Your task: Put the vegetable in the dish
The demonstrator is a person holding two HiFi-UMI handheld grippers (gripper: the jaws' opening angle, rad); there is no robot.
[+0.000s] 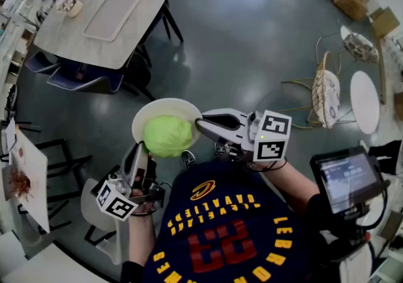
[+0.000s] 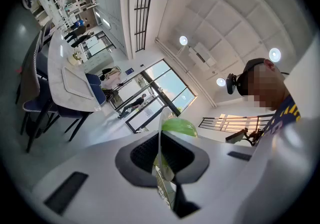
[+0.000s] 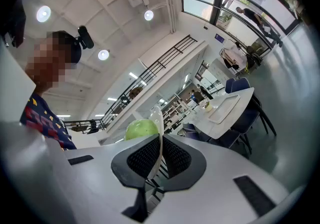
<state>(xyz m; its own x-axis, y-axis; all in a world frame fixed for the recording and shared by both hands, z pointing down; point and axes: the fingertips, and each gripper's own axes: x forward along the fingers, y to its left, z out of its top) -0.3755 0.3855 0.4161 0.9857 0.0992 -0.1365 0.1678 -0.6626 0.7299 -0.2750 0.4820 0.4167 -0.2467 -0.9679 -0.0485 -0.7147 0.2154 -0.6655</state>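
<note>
A white dish [image 1: 171,104] is held in the air over the grey floor, and a round green vegetable [image 1: 167,136] lies in it. My left gripper [image 1: 140,148] is shut on the dish's near-left rim. My right gripper [image 1: 200,125] is shut on its right rim. In the left gripper view the thin white dish rim [image 2: 161,135] is pinched between the jaws of the left gripper [image 2: 162,160], with the green vegetable [image 2: 179,126] just beyond. The right gripper view shows the right gripper [image 3: 160,155] pinching the dish rim [image 3: 158,117], with the vegetable [image 3: 141,130] to the left behind it.
A grey table [image 1: 104,20] with a tray and blue chairs [image 1: 82,79] stands far left. Wire chairs [image 1: 324,89] and a small round white table [image 1: 365,102] are at the right. A screen [image 1: 346,179] hangs at my right side. White boards [image 1: 28,174] stand on the left.
</note>
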